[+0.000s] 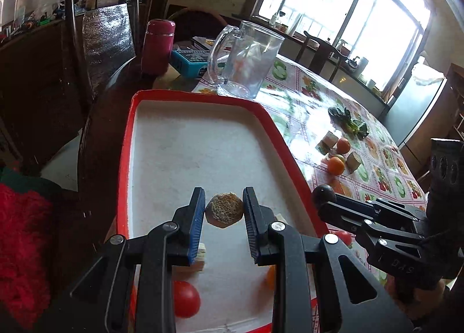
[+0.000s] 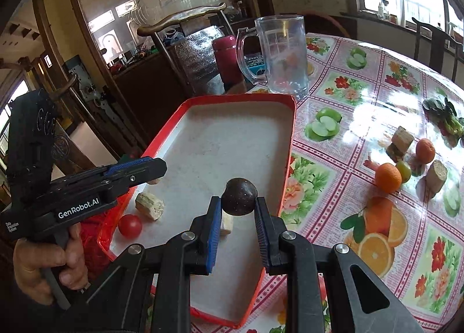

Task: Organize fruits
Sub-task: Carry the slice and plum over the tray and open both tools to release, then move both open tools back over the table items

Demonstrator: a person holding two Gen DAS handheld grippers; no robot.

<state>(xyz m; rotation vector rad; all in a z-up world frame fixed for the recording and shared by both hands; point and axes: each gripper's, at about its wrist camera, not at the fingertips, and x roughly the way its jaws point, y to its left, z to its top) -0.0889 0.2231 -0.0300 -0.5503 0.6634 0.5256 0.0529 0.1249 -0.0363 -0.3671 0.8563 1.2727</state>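
A red-rimmed white tray [image 1: 127, 159] lies on the table; it also shows in the right wrist view [image 2: 291, 141]. My left gripper [image 1: 224, 209] is shut on a brown rough chunk [image 1: 224, 209], held over the tray. My right gripper [image 2: 238, 212] is shut on a dark round fruit [image 2: 239, 196] above the tray's right rim; the fruit also shows in the left wrist view [image 1: 323, 195]. In the tray lie a red tomato [image 2: 130, 225], a pale chunk [image 2: 149, 205] and a small wooden block [image 2: 226, 224].
Two oranges [image 2: 388, 177] [image 2: 425, 150], a small green fruit [image 2: 404, 171], brown blocks [image 2: 401, 138] [image 2: 436, 176] and leafy greens [image 2: 443, 118] lie on the flowered tablecloth to the right. A glass mug [image 2: 282, 54], a magenta flask [image 2: 226, 57] and a chair [image 1: 101, 28] stand behind the tray.
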